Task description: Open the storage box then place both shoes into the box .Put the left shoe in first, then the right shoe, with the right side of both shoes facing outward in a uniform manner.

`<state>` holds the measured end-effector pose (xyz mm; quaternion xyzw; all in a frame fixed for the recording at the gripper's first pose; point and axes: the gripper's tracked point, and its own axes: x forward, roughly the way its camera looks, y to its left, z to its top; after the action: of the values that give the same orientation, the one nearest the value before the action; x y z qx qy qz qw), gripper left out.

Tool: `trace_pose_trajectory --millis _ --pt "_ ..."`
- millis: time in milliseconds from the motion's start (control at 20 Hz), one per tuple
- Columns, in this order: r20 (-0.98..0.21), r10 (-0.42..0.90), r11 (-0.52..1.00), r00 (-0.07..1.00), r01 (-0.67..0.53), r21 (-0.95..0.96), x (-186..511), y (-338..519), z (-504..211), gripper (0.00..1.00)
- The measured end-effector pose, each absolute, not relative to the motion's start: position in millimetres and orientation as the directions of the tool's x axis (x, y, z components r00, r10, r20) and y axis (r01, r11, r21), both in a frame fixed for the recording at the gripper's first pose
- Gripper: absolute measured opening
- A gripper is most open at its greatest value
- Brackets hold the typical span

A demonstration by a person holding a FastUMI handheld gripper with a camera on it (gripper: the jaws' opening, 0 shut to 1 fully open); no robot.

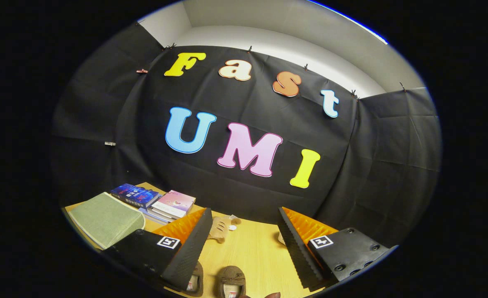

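Left of the claw (244, 236): green-grey storage box (105, 219), lid apparently down, stacked books (161, 200) just behind it. Claw wide open, empty, above the worktop (252, 252). Two brown shoes (221, 283) sit below and between the fingers, side by side; small plush toy (221, 228) beyond the claw. Looks like the start: box unopened. Next: swing left to the box, lift its lid.

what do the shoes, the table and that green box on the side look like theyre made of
Shoes, low between the open gripper's fingers: soft brown fabric, perhaps suede or fleece, with a matte, fuzzy surface. Table: light wood or wood-look laminate, smooth with faint grain. Green box left of the fingers: looks cloth-covered, showing a fine weave and pale edging.
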<state>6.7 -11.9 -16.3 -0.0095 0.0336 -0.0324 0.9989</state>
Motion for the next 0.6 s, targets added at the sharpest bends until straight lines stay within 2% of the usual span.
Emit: trace_pose_trajectory --millis 600 --pt "-0.078 -0.062 0.998 0.995 0.061 -0.018 8.4 -11.6 -19.9 0.97"
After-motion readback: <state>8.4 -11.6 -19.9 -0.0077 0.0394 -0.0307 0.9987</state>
